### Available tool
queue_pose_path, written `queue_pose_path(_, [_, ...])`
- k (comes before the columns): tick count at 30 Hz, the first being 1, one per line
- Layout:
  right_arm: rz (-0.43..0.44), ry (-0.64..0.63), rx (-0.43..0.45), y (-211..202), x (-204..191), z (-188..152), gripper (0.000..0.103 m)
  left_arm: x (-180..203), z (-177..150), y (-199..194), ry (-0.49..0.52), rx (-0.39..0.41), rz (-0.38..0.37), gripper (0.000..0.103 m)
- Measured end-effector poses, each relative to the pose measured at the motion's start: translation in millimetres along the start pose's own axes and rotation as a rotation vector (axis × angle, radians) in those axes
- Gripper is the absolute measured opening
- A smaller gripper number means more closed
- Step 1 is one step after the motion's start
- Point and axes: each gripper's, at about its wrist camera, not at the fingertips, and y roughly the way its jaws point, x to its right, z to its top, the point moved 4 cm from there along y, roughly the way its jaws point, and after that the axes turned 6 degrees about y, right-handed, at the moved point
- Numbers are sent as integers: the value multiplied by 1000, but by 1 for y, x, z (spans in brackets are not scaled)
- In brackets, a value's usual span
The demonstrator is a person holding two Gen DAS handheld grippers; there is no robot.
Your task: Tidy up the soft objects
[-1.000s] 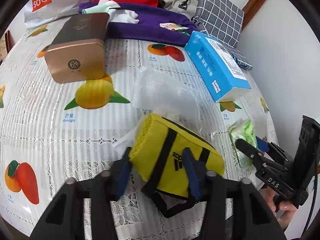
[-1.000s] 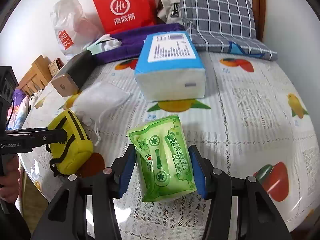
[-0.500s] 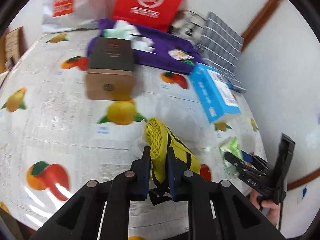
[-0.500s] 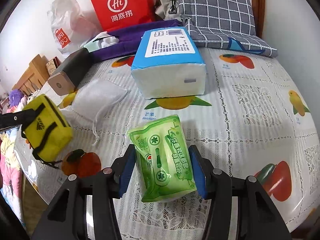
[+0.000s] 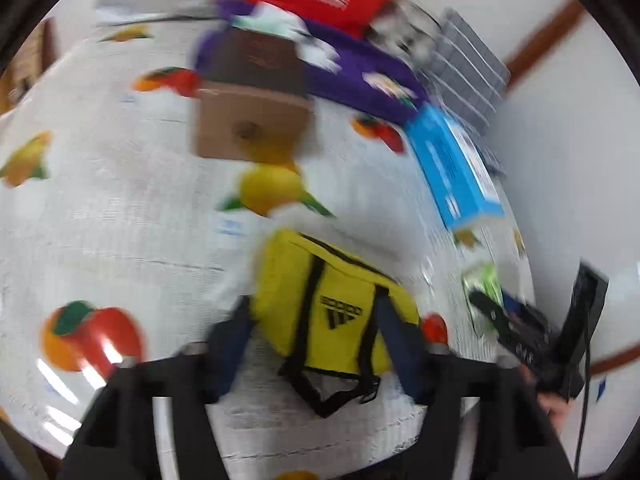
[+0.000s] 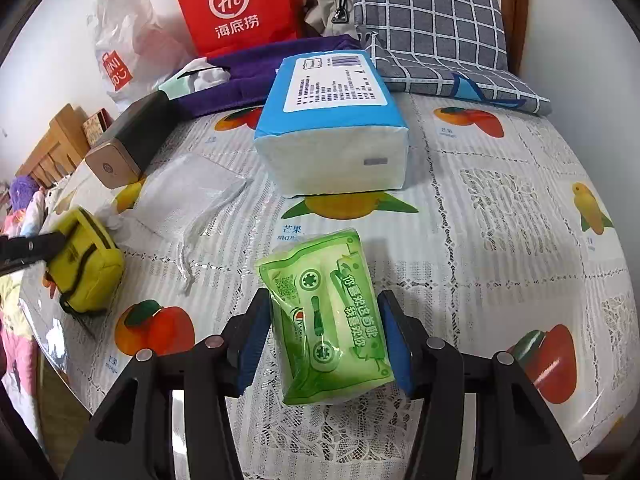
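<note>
A yellow pouch with black straps (image 5: 320, 296) lies on the fruit-print tablecloth (image 5: 120, 216) between the fingers of my left gripper (image 5: 312, 320). That view is blurred; the jaws are opening and a gap shows beside the left pad. From the right wrist view the pouch (image 6: 86, 264) rests near the table's left edge with a left fingertip (image 6: 28, 248) beside it. My right gripper (image 6: 324, 340) is shut on a green tissue pack (image 6: 328, 320) that rests on the cloth, both blue pads against its sides.
A blue-and-white tissue brick (image 6: 332, 128) lies behind the green pack. A clear drawstring bag (image 6: 188, 192), a brown box (image 6: 128, 144), a purple cloth (image 6: 256, 72), a red paper bag (image 6: 236, 4) and a checked cushion (image 6: 432, 20) fill the back.
The left jaws, pinched tight on the lifted yellow pouch half a second ago, have spread wide, and the pouch now lies flat on the cloth. The right gripper and green pack have not moved.
</note>
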Motion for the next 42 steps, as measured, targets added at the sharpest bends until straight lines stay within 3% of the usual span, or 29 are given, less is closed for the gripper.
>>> queue_pose_path(3, [2, 1, -2, 1, 1, 0, 54, 17, -3, 12, 76, -25, 42, 65])
queue_pose_path(5, [5, 3, -3, 0, 1, 0, 54, 17, -3, 14, 72, -33, 41, 65])
queue_pose_path(8, [6, 2, -3, 1, 1, 0, 54, 6, -4, 3, 21, -9, -24, 64])
queue_pose_path(11, [7, 1, -3, 1, 1, 0, 55, 3, -9, -3, 38, -27, -62, 63])
queue_pose_path(16, [6, 0, 2, 3, 0, 1, 56, -2, -14, 1, 58, -34, 1, 63])
queue_pose_path(22, [12, -2, 3, 3, 1, 1, 56, -19, 3, -20, 7, 86, 52, 61])
queue_pose_path(25, [9, -4, 1, 4, 1, 2, 56, -22, 16, -18, 8, 113, 93, 56])
queue_pose_path(29, [0, -16, 2, 6, -2, 4, 56, -23, 30, 4, 29, 81, 145, 45])
queue_pose_path(34, [-3, -36, 4, 6, -2, 3, 55, -20, 39, 32, 55, 45, 171, 44])
queue_pose_path(35, [-4, -39, 4, 6, -2, 4, 54, -17, 41, 34, 86, 52, 202, 40])
queue_pose_path(36, [-7, -47, 4, 6, -3, 4, 54, -15, 42, 36, 105, 49, 227, 23])
queue_pose_path(38, [-14, -62, 5, 7, -4, 5, 54, -14, 44, 38, 136, 39, 256, 22])
queue_pose_path(42, [-10, -61, 3, 7, -5, 8, 53, -27, 45, 29, 93, 39, 251, 21])
